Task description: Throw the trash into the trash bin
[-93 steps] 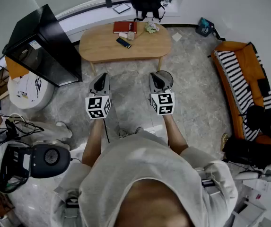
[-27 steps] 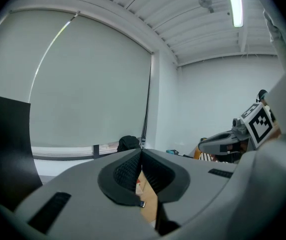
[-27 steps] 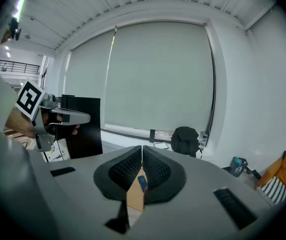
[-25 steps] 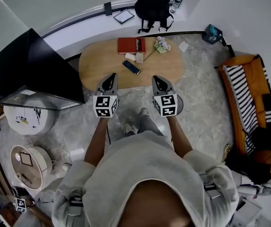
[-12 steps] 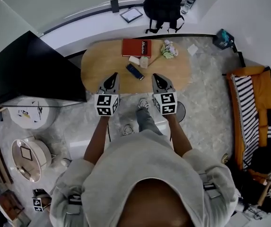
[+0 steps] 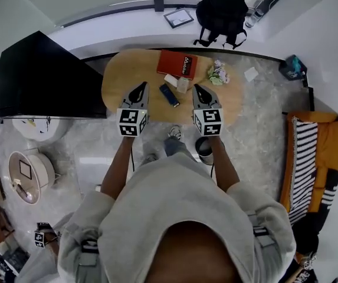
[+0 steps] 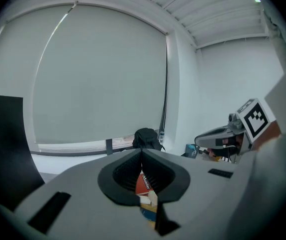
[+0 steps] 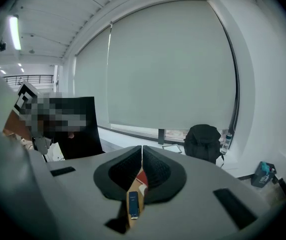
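Left claw (image 6: 140, 87) and right claw (image 6: 198, 89) are being held shut, empty, over the tabletop (image 6: 124, 75). Pale scraps (image 6: 183, 85) by the red book (image 6: 177, 63), likely trash, are best approached with jaws opened; the trash bin (image 6: 203, 148) is standing by the feet.

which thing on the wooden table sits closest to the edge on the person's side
The dark blue slim device, lying slanted. The red book, the pale scraps and the flower bunch all sit further back, toward the wall.

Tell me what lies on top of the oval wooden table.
On the table lie a red book, a dark flat device, small pale items and a bunch of flowers. The left gripper and right gripper cover part of its near edge.
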`<act>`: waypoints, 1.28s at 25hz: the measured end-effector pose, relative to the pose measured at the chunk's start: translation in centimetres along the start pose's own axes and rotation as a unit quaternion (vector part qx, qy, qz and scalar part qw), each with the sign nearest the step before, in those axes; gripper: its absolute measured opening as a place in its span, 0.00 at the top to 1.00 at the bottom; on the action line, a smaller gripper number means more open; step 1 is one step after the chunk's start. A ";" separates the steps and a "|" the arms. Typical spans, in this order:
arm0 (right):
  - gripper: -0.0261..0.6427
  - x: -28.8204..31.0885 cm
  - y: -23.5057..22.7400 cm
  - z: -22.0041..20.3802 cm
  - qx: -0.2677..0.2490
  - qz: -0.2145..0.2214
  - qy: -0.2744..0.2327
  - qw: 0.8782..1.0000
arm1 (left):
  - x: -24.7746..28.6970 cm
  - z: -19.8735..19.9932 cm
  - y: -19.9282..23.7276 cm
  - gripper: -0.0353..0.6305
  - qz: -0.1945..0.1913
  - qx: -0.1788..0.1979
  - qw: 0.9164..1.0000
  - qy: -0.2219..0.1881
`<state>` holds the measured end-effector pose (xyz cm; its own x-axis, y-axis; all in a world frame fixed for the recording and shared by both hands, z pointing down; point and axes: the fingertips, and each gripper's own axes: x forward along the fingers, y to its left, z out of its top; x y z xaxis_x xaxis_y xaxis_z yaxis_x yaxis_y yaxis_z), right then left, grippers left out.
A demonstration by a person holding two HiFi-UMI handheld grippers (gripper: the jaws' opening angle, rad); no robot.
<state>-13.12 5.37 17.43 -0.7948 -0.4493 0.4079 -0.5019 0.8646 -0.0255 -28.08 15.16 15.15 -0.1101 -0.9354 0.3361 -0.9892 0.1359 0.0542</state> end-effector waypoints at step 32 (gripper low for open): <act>0.91 7.8 -1.1 -7.9 0.038 -0.017 0.102 0.994 | 8.3 -7.0 4.4 0.92 -0.043 -0.014 0.996 0.071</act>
<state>-16.04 2.70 27.86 -0.6955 -0.4165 0.5855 -0.5577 0.8267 -0.0744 -32.70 10.31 24.78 -0.0092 -0.8886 0.4585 -0.9910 0.0692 0.1144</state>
